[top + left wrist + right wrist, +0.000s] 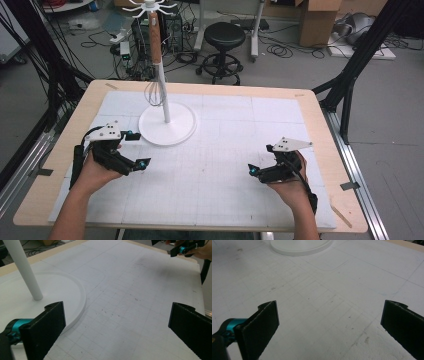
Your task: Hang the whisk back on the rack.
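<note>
Tool, left (135, 149): black two-jaw unit with teal fittings and a grey three-cornered plate on top, held in the person's left hand (97, 167) low over the left part of the desk. Jaws stand wide apart with nothing between them; in the left gripper view only the gridded mat shows in the gap.

Tool, right (259, 162): matching unit in the right hand (290, 182), low over the right part of the desk, well apart from the left one. Jaws likewise wide and bare, open over the mat in the right gripper view.

Desk (65, 130): pale wooden top, rounded corners.

Mat (225, 150): white sheet with a faint grid, covering most of the desk.

Stand (167, 122): white, with a round flat base on the mat at far left of centre, a thin upright pole (23, 270) and a ring of hooks at the top. The base edge lies just beside the left tool, on its far side, and close against one jaw in the left gripper view; whether they touch cannot be told. The right tool is well apart from it, the base lying ahead of its jaws.

Whisk (156, 65): wooden handle, wire head downward, hanging upright from the hooks beside the pole, clear of the base, above and beyond the left tool.
</note>
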Demonstrator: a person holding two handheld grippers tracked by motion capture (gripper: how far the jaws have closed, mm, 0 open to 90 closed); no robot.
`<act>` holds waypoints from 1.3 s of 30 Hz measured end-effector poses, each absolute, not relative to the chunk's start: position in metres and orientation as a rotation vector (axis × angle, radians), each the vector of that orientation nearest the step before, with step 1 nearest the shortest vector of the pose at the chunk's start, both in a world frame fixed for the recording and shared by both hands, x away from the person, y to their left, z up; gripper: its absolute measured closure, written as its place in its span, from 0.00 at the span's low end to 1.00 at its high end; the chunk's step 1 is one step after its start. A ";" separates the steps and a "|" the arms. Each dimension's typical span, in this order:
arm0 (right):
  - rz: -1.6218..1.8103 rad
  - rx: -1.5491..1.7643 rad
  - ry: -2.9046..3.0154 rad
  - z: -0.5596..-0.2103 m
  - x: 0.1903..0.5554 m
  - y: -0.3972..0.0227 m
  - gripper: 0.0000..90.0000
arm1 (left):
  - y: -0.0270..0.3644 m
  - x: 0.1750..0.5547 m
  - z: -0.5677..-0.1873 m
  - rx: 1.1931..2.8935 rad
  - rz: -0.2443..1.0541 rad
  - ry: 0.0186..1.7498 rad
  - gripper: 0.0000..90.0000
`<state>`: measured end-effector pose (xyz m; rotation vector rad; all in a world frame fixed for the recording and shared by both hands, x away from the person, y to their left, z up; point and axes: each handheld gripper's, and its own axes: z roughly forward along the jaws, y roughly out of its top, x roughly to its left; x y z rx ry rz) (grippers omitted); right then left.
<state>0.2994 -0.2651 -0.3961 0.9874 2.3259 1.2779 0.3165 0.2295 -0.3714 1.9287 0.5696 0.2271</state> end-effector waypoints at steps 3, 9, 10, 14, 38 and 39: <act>1.283 0.987 2.323 -0.396 0.299 -0.265 0.00 | 0.230 0.317 -0.371 1.926 0.233 0.571 0.02; 1.270 0.981 2.326 -0.395 0.298 -0.263 0.00 | 0.228 0.314 -0.371 1.931 0.240 0.559 0.02; 1.271 0.981 2.325 -0.395 0.297 -0.263 0.00 | 0.228 0.314 -0.370 1.929 0.241 0.560 0.02; 1.271 0.974 2.327 -0.394 0.297 -0.261 0.00 | 0.228 0.313 -0.370 1.931 0.247 0.556 0.02; 1.260 0.981 2.336 -0.396 0.299 -0.259 0.00 | 0.227 0.314 -0.372 1.944 0.248 0.562 0.02; 1.261 0.977 2.335 -0.396 0.299 -0.259 0.00 | 0.227 0.314 -0.372 1.944 0.248 0.562 0.02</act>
